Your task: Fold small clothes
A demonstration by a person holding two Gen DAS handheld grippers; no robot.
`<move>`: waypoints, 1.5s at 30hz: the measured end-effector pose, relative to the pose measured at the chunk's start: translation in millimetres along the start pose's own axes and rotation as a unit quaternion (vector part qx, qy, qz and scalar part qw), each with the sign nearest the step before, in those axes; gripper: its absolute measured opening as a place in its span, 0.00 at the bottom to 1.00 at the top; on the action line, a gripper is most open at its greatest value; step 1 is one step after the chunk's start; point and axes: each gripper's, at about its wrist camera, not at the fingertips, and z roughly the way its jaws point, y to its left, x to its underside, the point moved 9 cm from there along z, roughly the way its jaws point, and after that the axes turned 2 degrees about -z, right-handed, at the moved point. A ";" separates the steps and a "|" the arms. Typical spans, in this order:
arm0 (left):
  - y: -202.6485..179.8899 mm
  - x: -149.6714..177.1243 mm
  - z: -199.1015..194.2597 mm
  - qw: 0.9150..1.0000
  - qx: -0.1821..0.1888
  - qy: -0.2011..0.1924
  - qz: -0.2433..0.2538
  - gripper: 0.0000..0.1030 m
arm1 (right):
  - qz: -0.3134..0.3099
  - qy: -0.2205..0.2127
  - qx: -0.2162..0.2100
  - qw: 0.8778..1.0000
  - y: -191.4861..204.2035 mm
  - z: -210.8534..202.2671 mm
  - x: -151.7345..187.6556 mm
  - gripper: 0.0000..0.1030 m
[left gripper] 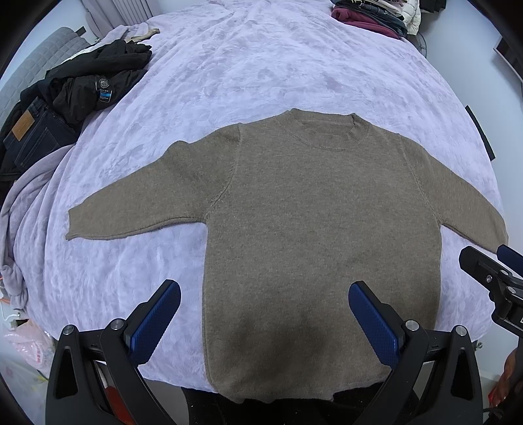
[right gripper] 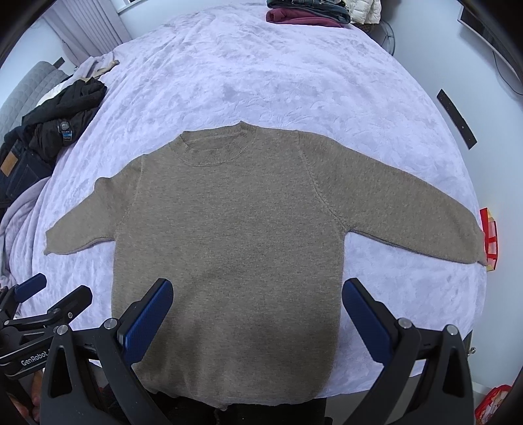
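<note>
Lilac bedspread, grey headboard, pale curtains.

Left gripper: jaws spread wide, nothing between the blue pads, sits bottom centre of its own view. Right gripper: same, wide apart and empty, bottom centre of its view. Each shows at the other's frame edge, so they're side by side, apart.
</note>
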 end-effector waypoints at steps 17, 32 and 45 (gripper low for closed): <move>7.1 5.8 0.7 1.000 0.002 0.001 -0.002 1.00 | -0.006 0.003 0.008 1.000 0.9 1.4 4.8 1.00; 13.4 9.1 5.4 1.000 0.001 0.004 -0.002 1.00 | -0.010 0.010 0.010 1.000 6.5 7.8 5.7 1.00; 15.4 7.6 14.7 1.000 0.002 0.011 -0.005 1.00 | -0.013 0.020 0.011 1.000 7.3 15.1 4.0 1.00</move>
